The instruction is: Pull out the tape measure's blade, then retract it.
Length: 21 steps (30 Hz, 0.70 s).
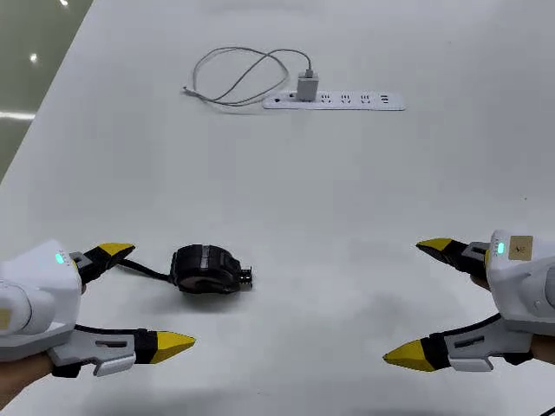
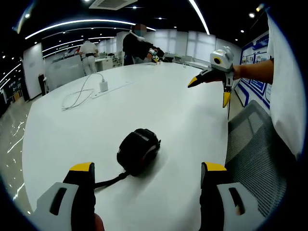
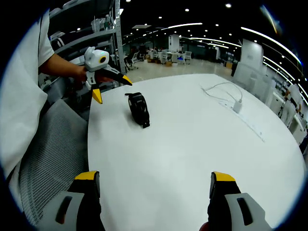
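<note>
Black and compact, the tape measure [image 1: 206, 269] is seen lying on the white bench [image 1: 347, 217], just ahead of the left gripper [image 1: 147, 297] and well apart from the right gripper [image 1: 418, 300]. Both grippers are held wide open, and nothing is gripped by either. The case's long axis is laid across the bench, from one gripper toward the other. Its dark strap [image 1: 143, 270] is trailed toward the left gripper's farther jaw, while the small blade tip [image 1: 247, 277] is pointed toward the right gripper. The blade is judged to be fully wound in, so the pull has not been begun. The case would most readily be clamped by the nearer left gripper, and the tip taken by the right one and drawn away along that same axis. A power strip [image 1: 338, 100] with a plugged-in charger is seen at the far side, well apart.
</note>
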### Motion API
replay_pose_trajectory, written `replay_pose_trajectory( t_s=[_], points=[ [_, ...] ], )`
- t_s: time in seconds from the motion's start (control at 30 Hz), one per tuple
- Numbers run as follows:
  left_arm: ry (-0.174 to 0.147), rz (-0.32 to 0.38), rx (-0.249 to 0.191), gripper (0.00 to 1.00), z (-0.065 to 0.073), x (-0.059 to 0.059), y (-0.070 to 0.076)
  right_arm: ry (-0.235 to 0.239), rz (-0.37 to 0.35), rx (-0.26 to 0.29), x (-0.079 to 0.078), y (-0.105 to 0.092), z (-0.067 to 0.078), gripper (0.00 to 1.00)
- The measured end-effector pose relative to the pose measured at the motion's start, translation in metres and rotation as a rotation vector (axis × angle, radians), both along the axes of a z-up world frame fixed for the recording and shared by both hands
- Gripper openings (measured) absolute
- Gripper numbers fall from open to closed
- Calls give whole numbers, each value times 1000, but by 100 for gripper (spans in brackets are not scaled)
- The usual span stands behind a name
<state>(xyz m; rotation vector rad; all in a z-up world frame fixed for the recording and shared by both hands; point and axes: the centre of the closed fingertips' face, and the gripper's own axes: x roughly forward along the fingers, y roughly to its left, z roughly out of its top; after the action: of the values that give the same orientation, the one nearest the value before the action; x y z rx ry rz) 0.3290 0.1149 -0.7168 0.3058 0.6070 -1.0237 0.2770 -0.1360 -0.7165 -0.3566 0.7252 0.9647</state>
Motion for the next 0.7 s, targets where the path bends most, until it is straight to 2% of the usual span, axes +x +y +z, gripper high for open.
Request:
replay_pose_trajectory(
  t_s=[0.37, 0.43, 0.47, 0.5, 0.6, 0.7],
  points=[
    [0, -32, 15, 85, -2, 7, -4, -3, 32, -5, 11, 7, -4, 94],
    [-25, -29, 31, 86, -2, 12, -3, -3, 38, -7, 13, 8, -5, 93],
    [-7, -41, 25, 84, -2, 11, -4, -2, 42, -6, 14, 8, -5, 93],
    [-4, -41, 21, 83, -2, 12, -5, -2, 45, -5, 15, 9, -5, 93],
    [-15, -60, 39, 82, -4, 13, -6, -5, 57, -9, 18, 10, -5, 93],
    [-12, -73, 44, 80, -5, 15, -7, -5, 62, -6, 21, 13, -4, 93]
  ],
)
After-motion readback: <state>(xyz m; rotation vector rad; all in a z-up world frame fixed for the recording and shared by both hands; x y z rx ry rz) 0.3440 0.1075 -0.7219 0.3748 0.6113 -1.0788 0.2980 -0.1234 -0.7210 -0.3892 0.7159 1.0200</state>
